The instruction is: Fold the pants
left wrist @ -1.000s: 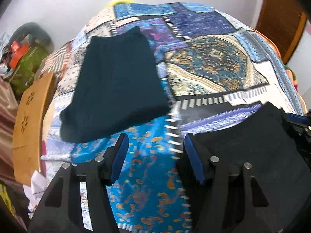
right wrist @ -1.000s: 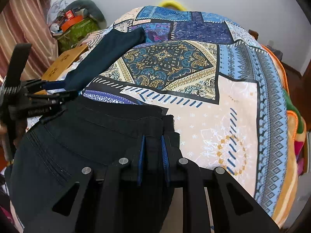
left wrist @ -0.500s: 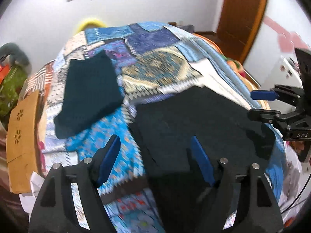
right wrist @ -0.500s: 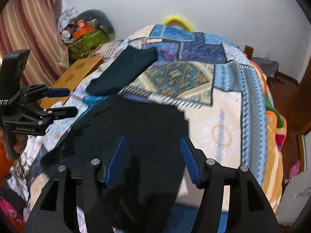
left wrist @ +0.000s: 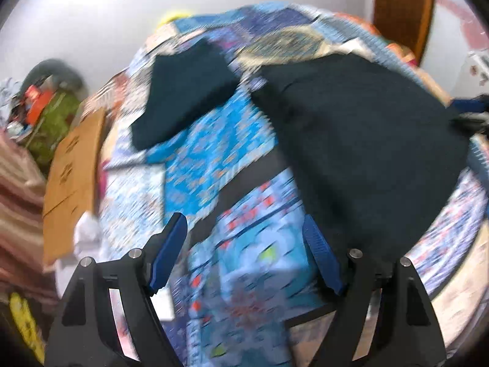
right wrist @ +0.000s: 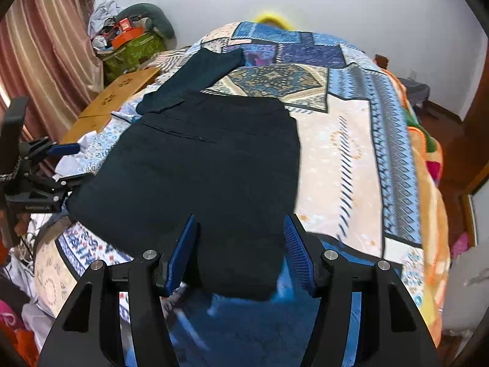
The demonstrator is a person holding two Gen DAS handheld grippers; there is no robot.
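Observation:
Black pants (right wrist: 207, 168) lie folded flat on the patchwork quilt (right wrist: 345, 153), near its front edge; they also show at the right of the blurred left wrist view (left wrist: 360, 128). My right gripper (right wrist: 240, 250) is open and empty, held just above the pants' near edge. My left gripper (left wrist: 247, 253) is open and empty, over the quilt left of the pants; it shows from the side in the right wrist view (right wrist: 61, 165). A second dark folded garment (right wrist: 198, 73) lies farther back on the quilt (left wrist: 183, 91).
A wooden board (right wrist: 113, 104) leans at the bed's left side. A green box with clutter (right wrist: 131, 49) stands in the back left corner by a striped curtain (right wrist: 45, 46). A wooden door (left wrist: 403, 12) is at the right.
My right gripper let go of the pants and opened. Both grippers pulled back toward the front edge of the bed. The pants now lie flat on the quilt.

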